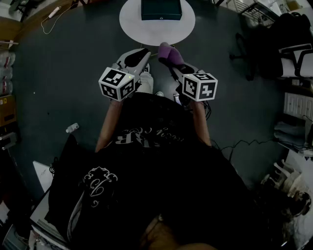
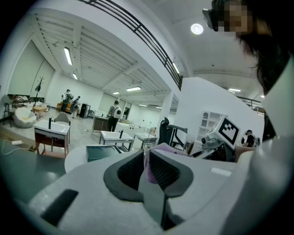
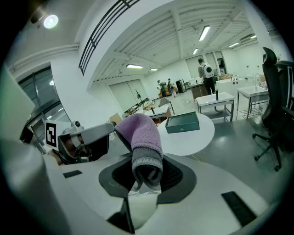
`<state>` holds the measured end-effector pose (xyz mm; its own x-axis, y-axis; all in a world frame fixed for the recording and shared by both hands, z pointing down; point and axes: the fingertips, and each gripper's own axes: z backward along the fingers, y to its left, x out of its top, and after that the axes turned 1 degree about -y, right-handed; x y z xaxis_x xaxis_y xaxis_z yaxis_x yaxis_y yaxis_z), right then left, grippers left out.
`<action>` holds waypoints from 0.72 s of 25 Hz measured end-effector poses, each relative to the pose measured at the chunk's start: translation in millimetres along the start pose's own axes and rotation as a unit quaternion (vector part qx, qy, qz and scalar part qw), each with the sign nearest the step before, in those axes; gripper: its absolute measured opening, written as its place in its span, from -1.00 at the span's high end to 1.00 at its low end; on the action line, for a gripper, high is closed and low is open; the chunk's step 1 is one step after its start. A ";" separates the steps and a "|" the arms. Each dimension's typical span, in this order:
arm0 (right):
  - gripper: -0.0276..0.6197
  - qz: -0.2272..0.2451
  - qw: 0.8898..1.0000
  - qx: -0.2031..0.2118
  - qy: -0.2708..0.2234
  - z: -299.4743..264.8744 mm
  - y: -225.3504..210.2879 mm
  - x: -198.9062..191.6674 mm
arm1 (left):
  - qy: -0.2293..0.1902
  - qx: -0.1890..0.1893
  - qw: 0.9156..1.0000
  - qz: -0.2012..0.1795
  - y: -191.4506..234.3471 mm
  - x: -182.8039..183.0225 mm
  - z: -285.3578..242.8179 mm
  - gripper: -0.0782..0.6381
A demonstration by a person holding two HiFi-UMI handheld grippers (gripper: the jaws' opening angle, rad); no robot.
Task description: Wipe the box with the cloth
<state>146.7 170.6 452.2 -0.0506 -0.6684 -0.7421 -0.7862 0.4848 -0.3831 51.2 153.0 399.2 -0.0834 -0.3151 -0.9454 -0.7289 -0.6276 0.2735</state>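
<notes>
A dark teal box (image 1: 161, 9) lies on a round white table (image 1: 132, 29) ahead of me; the right gripper view also shows the box (image 3: 182, 123). My right gripper (image 1: 177, 66) is shut on a purple cloth (image 1: 167, 51) with a grey band, and the cloth (image 3: 140, 133) arches up out of its jaws. Both grippers hang short of the table, above the floor. My left gripper (image 1: 145, 51) is just left of the cloth and apart from it. In the left gripper view its jaws (image 2: 147, 167) stand almost together, and purple shows through the thin slit.
Black office chairs (image 1: 293, 53) and shelving crowd the right side. A small white object (image 1: 72, 128) lies on the dark floor at the left, and a cable (image 1: 49, 22) lies at the top left. More desks and several people stand far back in the hall.
</notes>
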 end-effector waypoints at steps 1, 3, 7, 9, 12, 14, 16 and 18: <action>0.60 0.000 1.000 0.000 0.000 0.3 0.2 -0.5 | 0.000 -0.001 1.000 -0.001 -0.5 0.2 0.3 0.67; 0.60 -0.001 1.000 -0.001 0.000 0.8 0.2 -1.3 | 0.001 -0.002 1.000 -0.002 -1.6 0.1 0.5 0.67; 0.60 -0.005 1.000 -0.001 -0.002 2.6 -3.0 -1.2 | 0.007 -0.004 1.000 -0.003 -4.9 -1.8 -2.7 0.67; 0.60 -0.011 1.000 -0.001 -0.007 3.1 -4.8 -0.8 | 0.010 -0.006 1.000 -0.005 -6.1 -2.9 -4.7 0.67; 0.61 -0.018 1.000 0.000 -0.009 4.3 -7.4 -0.5 | 0.017 -0.009 1.000 -0.010 -7.8 -2.8 -8.8 0.67; 0.60 -0.019 1.000 -0.002 -0.008 5.2 -10.1 0.5 | 0.020 -0.012 1.000 -0.013 -8.7 -1.8 -12.7 0.67; 0.60 -0.020 1.000 -0.003 -0.008 5.4 -12.1 1.2 | 0.023 -0.014 1.000 -0.016 -9.0 -1.1 -15.8 0.67; 0.60 -0.024 1.000 -0.003 -0.007 5.1 -15.1 2.0 | 0.026 -0.017 0.999 -0.017 -8.6 -0.7 -19.3 0.67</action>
<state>161.7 164.8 453.7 -0.0044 -0.6827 -0.7307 -0.7918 0.4487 -0.4144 70.7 144.8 400.9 -0.0229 -0.3287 -0.9441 -0.7076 -0.6618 0.2476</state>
